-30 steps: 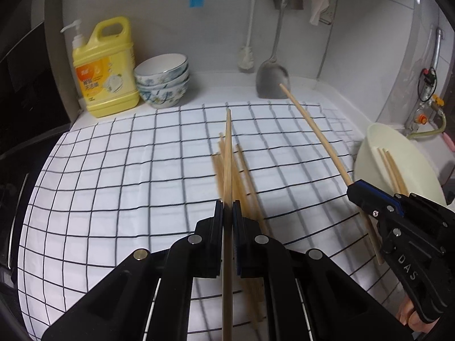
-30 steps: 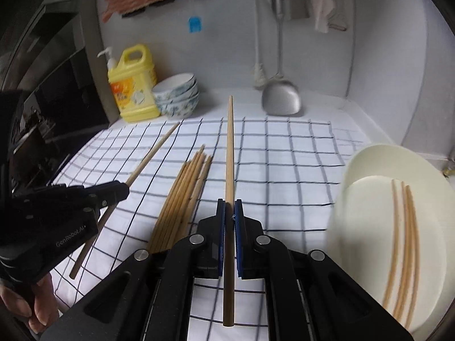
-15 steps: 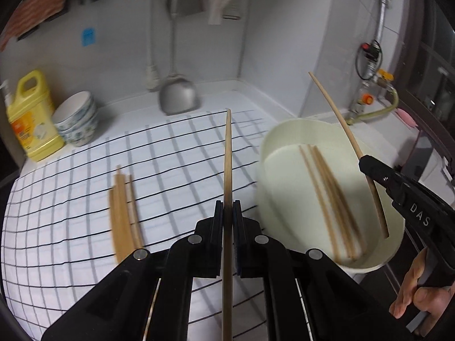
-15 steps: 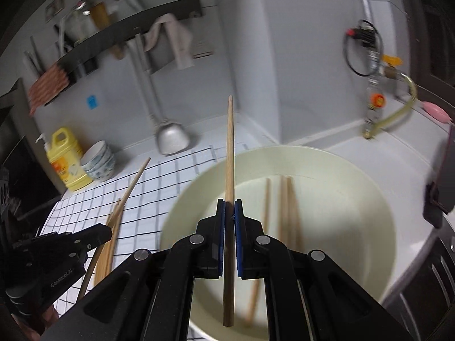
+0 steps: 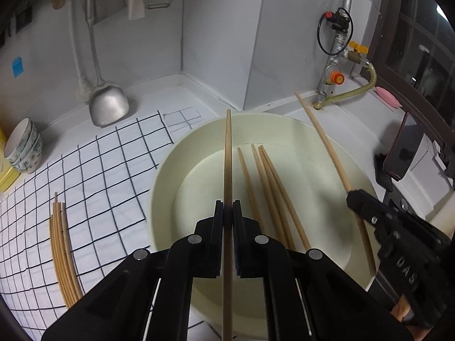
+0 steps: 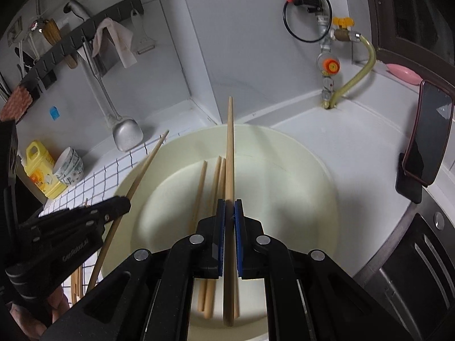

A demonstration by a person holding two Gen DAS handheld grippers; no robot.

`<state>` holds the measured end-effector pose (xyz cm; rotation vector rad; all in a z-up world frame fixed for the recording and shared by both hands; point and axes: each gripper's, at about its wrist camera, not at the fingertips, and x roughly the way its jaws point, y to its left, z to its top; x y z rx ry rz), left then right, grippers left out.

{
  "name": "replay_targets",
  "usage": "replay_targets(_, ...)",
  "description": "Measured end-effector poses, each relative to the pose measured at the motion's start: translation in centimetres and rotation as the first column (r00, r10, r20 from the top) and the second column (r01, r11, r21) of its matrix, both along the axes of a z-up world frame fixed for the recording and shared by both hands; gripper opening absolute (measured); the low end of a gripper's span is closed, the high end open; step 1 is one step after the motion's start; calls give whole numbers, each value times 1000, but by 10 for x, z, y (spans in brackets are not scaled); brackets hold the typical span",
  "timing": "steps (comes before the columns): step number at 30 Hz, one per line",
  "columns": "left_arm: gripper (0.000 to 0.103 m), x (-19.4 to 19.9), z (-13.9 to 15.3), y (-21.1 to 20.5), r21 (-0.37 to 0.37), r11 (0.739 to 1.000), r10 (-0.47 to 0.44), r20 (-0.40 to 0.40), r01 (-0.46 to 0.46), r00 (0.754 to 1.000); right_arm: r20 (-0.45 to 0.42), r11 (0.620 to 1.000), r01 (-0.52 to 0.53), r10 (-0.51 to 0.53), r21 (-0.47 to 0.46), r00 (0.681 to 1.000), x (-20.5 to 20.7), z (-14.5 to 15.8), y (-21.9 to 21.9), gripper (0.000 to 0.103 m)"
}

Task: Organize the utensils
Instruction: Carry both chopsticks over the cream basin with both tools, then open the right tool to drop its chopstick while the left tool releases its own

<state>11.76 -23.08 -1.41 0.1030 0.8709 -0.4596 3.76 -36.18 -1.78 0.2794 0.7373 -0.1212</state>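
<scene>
Left chopstick (image 5: pixel 227 153): clamped between the fingers of the left gripper (image 5: pixel 227 213), its shaft running over the basin toward the far rim.
Right chopstick (image 6: pixel 229 153): clamped between the blue-padded fingers of the right gripper (image 6: pixel 229 210), above the basin's middle, tip past the far rim.
Basin (image 5: pixel 284 122): cream, round, standing on the white surface (image 6: pixel 327 130) in the corner of the wall; both held chopsticks hang over it.
Chopsticks in basin (image 5: pixel 267 187): several lying together on the basin floor, roughly parallel, between the two held ones in the left wrist view.
Loose bundle (image 5: pixel 61 244): more chopsticks on the checked cloth (image 5: pixel 99 164), well left of the basin.
Cloth: black grid on white, its edge touching or tucked under the basin's left side.
Spatula (image 5: pixel 108 108): metal, leaning on the wall beyond the cloth, far left of the basin.
Bowls (image 5: pixel 24 147): stacked, beyond the cloth's far left.
Phone (image 6: pixel 429 133): upright in a stand, right of the basin.
</scene>
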Motion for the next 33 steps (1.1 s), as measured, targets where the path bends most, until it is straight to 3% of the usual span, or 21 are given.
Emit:
replay_targets(8, 7, 9, -11, -12, 38, 999, -5, -22, 6, 1000, -84, 1000, -25, 25, 1, 996, 12, -19, 5, 6)
replay_targets(16, 8, 12, -24, -14, 69, 998, -1, -51, 5, 999, -98, 1000, -20, 20, -6, 995, 14, -23, 6, 6)
replay_targets(18, 8, 13, -25, -12, 74, 997, 3, -62, 1, 998, -95, 1000, -7, 5, -14, 996, 12, -20, 5, 12)
replay_targets(19, 8, 13, -24, -10, 70, 998, 7, -63, -2, 998, -88, 1000, 3, -5, -21, 996, 11, -17, 4, 23)
replay_targets(20, 11, 13, -22, -7, 66, 998, 13, -59, -9, 998, -76, 1000, 11, -13, -26, 997, 9, -14, 3, 30)
replay_targets(21, 21, 12, -19, -5, 64, 998, 18, -53, -15, 998, -68, 999, 17, -19, -27, 998, 7, -12, 2, 33)
replay_targets(23, 52, 10, -11, 2, 55, 998, 34, -29, -32, 999, -56, 999, 22, -23, -26, 998, 5, -8, 1, 34)
replay_targets(24, 73, 8, -6, 6, 46, 998, 47, -5, -46, 999, -47, 999, 27, -28, -26, 999, 4, -6, 1, 35)
replay_targets(27, 77, 2, 7, 16, 38, 997, 63, 49, -65, 997, -32, 999, 30, -31, -27, 999, 2, -2, 1, 39)
replay_targets(33, 80, -3, 19, 31, 17, 997, 78, 57, -79, 995, -14, 1000, 12, -12, -29, 1000, 0, 4, 7, 41)
